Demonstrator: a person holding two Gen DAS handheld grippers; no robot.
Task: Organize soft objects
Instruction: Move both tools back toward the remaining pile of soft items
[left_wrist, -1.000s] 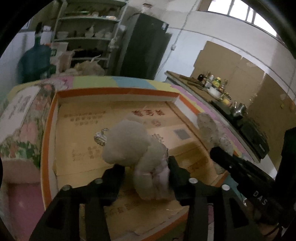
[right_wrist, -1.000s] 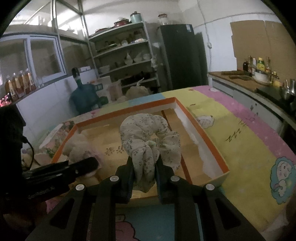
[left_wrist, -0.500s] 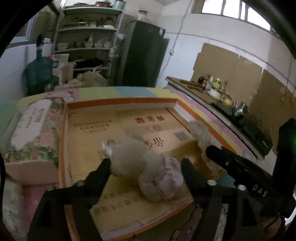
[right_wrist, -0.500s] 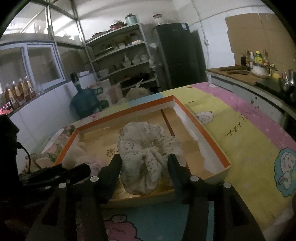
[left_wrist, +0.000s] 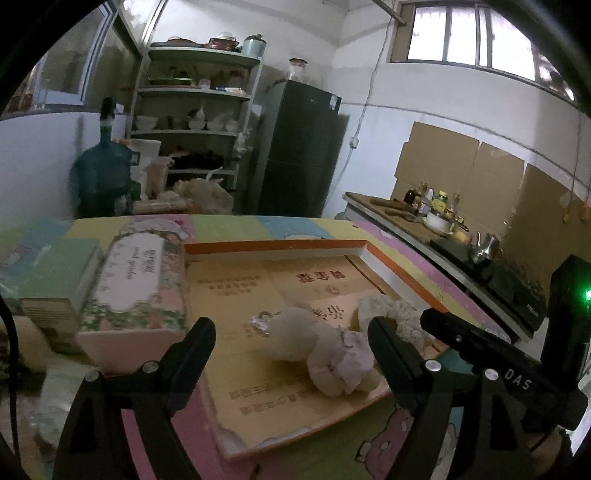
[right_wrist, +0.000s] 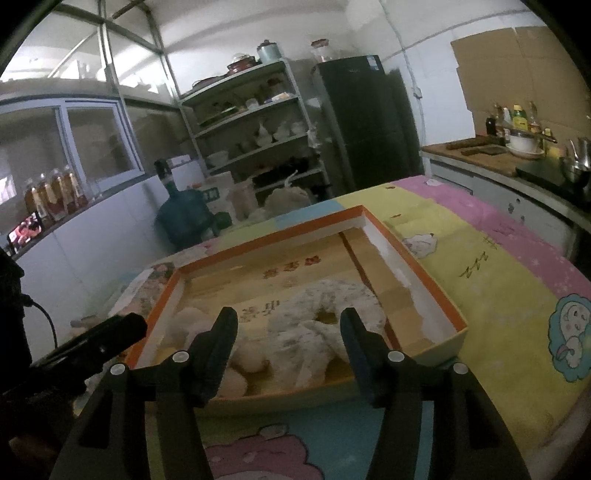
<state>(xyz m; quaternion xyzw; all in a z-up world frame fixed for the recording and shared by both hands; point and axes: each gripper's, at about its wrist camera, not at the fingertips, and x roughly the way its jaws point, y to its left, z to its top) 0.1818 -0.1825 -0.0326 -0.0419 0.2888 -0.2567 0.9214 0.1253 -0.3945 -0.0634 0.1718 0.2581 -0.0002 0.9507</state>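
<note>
A cream plush toy (left_wrist: 317, 350) with a keyring lies in the shallow orange-rimmed cardboard box (left_wrist: 273, 246), near its front. My left gripper (left_wrist: 291, 343) is open and empty, its jaws wide on either side of the toy, drawn back. A floral fabric scrunchie (right_wrist: 317, 325) lies in the same box (right_wrist: 424, 273), to the right of the toy (right_wrist: 240, 362). It also shows in the left wrist view (left_wrist: 391, 314). My right gripper (right_wrist: 288, 328) is open and empty, just in front of the box's near edge.
A floral tissue box (left_wrist: 136, 284) stands left of the orange box, with green boxes (left_wrist: 55, 280) beyond it. The table has a pastel cartoon cloth (right_wrist: 498, 266). A counter with bottles and a stove (left_wrist: 443, 229) runs along the right. Shelves and a dark fridge (right_wrist: 362, 122) stand behind.
Both grippers opened and let go: the plush toy and the scrunchie now lie in the box. Both grippers have pulled back and up from the box.
</note>
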